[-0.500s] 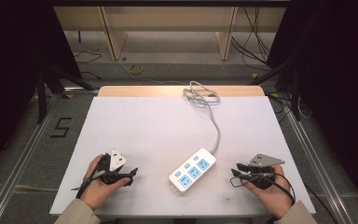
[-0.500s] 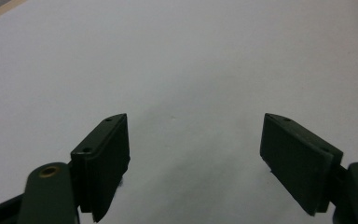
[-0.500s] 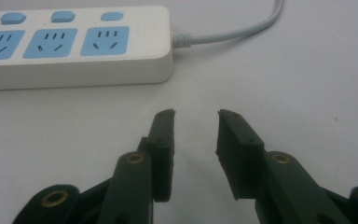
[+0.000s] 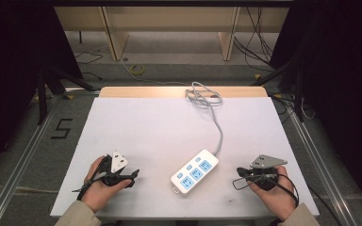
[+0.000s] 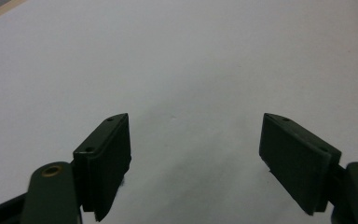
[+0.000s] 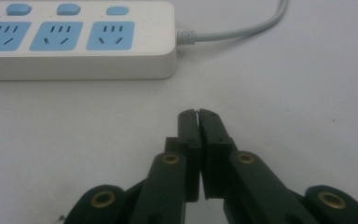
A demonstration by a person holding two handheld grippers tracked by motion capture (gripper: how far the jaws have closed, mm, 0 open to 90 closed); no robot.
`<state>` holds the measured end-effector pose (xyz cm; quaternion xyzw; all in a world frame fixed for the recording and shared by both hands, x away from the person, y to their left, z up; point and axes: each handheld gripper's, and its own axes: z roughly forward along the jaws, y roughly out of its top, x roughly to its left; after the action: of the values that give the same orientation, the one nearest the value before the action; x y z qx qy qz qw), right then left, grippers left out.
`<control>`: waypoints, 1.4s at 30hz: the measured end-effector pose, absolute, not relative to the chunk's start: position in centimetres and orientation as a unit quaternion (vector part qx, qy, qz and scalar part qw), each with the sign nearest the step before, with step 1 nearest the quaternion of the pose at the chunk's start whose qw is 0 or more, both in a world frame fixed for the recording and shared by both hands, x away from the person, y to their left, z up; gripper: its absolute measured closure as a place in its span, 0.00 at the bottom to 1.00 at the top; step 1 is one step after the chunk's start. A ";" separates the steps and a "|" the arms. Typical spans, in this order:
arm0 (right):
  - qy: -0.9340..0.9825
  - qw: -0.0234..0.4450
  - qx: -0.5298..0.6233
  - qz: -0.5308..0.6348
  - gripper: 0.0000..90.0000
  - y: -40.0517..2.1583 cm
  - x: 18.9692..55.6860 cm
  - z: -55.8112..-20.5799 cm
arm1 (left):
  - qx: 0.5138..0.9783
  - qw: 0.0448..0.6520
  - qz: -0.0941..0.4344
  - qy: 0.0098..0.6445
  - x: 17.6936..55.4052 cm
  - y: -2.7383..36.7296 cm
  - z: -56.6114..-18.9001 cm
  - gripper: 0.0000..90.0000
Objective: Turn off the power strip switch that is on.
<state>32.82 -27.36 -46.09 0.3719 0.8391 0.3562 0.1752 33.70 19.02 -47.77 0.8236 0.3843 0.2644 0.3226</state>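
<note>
A white power strip (image 6: pixel 77 39) with three blue sockets lies flat on the white table (image 4: pixel 160 127), ahead of the right gripper (image 6: pixel 198 113) and a little to the left of its tips, apart from them. That gripper's jaws are pressed together, holding nothing. The left gripper (image 5: pixel 196 140) stands wide open over bare table, empty.

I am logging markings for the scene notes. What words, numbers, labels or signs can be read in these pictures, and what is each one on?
"5": a dark numeral on the grey floor left of the table, in the high view.
The power strip bears no readable brand or label: its blue socket faces and switches carry no text in the right gripper view.
Neither gripper bears any readable marking.
</note>
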 end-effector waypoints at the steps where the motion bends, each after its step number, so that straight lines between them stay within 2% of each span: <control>1: 0.840 0.175 0.372 0.354 1.00 -27.4 32.8 -46.1 | 0.824 0.322 0.264 0.385 33.7 19.0 -47.8 0.28; 42: 0.863 0.131 0.368 0.322 1.00 -25.9 34.2 -44.8 | 0.823 0.325 0.266 0.383 33.7 18.9 -47.8 0.29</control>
<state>34.25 -25.86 -44.82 0.3678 0.8625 0.3220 0.1307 33.70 18.85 -47.77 0.8228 0.3829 0.2661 0.3249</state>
